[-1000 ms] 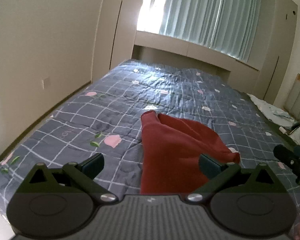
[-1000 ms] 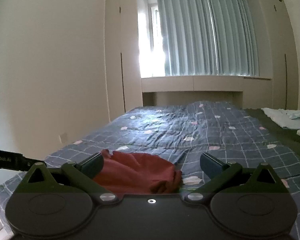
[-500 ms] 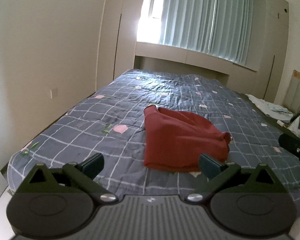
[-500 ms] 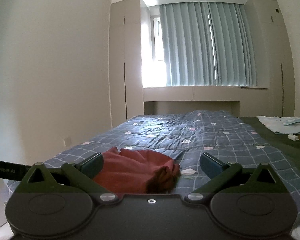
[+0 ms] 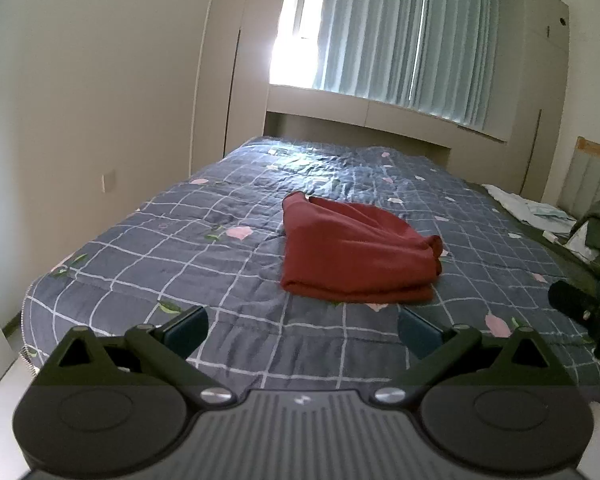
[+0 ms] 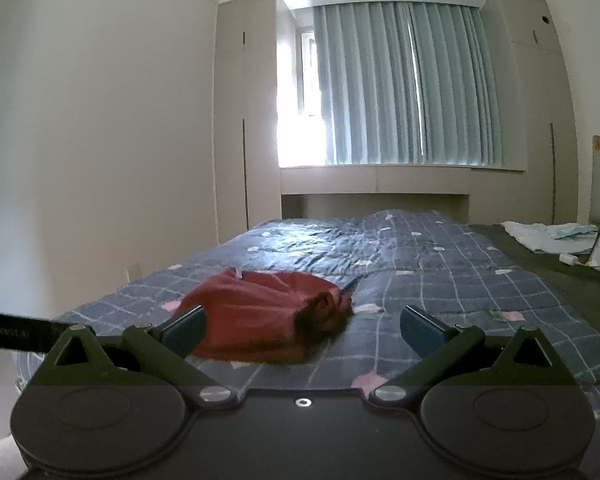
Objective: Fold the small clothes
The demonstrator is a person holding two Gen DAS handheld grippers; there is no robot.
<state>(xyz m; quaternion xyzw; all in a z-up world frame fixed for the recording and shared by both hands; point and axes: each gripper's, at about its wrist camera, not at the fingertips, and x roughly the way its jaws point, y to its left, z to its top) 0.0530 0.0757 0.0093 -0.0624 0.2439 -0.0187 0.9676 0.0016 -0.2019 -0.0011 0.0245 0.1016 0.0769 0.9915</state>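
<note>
Red folded garment (image 5: 356, 256) lies on the quilt (image 5: 180, 248), its underside hidden; both jaws gape empty.

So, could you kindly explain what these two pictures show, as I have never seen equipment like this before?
There is no robot here. A person holds one two-finger gripper in each hand, and each gripper carries a wide-angle camera looking forward along its fingers. One picture comes from the left gripper, the other from the right gripper. The dark shapes at the bottom of each picture are the gripper's own body and fingers. Both grippers are open and hold nothing.

Ahead lies a bed with a blue checked quilt. On it rests a red garment, folded into a compact bundle. At the right edge of the left view you can see part of the other gripper. Some pale cloth lies on the far right side of the bed.
</note>
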